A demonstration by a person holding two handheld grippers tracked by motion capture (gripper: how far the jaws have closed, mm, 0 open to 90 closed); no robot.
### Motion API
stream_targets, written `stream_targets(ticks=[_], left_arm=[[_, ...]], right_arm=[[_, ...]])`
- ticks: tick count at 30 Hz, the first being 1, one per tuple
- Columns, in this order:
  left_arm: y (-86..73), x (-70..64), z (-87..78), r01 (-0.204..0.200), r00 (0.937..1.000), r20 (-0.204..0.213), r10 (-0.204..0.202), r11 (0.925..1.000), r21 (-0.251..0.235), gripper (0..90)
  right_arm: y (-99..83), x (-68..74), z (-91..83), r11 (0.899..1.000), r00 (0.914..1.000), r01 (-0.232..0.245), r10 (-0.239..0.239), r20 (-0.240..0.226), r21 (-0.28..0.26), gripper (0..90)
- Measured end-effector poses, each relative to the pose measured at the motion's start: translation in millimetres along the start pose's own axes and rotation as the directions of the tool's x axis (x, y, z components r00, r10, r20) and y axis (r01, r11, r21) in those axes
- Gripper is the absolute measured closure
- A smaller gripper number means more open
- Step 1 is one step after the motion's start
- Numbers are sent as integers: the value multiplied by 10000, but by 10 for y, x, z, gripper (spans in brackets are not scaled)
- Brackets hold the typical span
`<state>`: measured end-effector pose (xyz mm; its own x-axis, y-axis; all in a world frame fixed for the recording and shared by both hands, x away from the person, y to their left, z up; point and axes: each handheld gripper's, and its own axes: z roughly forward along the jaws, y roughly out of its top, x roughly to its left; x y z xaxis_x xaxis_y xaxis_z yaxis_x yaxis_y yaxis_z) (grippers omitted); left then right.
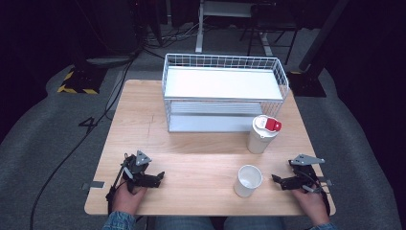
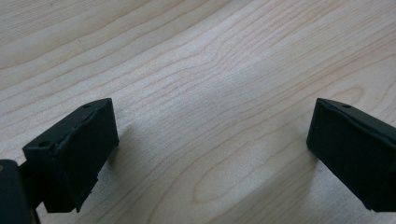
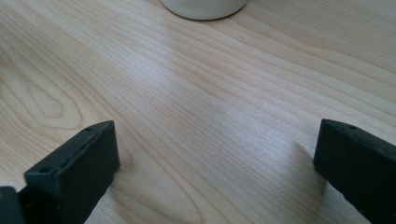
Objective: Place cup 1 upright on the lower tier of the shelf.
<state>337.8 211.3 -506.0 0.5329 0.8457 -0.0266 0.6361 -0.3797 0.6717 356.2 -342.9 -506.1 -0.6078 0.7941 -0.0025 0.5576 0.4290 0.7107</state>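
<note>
Jaws: both pairs wide apart, holding nothing.
Left gripper: low over the table, near its front left edge.
Right gripper: just right of the cup.
Cup: upright, near the bottle.

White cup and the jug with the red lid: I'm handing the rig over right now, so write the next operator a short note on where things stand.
Left gripper: open, empty, low over the table at its near left.
Right gripper: open, empty, near right, pointing toward the white cup, not touching it.
Cup stands upright, looks empty; the white jug with red lid stands behind it, lid on, in front of the wire rack.
Done: nothing held yet.
Left: all the handling, probably starting with the cup.
</note>
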Motion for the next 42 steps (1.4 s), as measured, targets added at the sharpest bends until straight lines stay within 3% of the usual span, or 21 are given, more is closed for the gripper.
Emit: stream_targets(ticks=[19, 25, 31, 42], left_arm=[[26, 34, 20, 4, 10000, 29, -4, 10000, -13, 29], [28, 39, 18, -43, 10000, 7, 43, 10000, -3, 30], [29, 42, 20, -21, 10000, -8, 21, 10000, 2, 30], [36, 46, 24, 32, 10000, -4, -32, 10000, 19, 30]], right_arm=[[11, 0, 9, 10000, 9999, -94, 94, 110, 15, 2], [-10, 6, -19, 9994, 9991, -312, 315, 271, -117, 45], [-17, 21, -42, 9997, 9990, -224, 227, 378, -97, 49], [32, 214, -305, 9979, 9998, 69, -58, 170, -645, 55]])
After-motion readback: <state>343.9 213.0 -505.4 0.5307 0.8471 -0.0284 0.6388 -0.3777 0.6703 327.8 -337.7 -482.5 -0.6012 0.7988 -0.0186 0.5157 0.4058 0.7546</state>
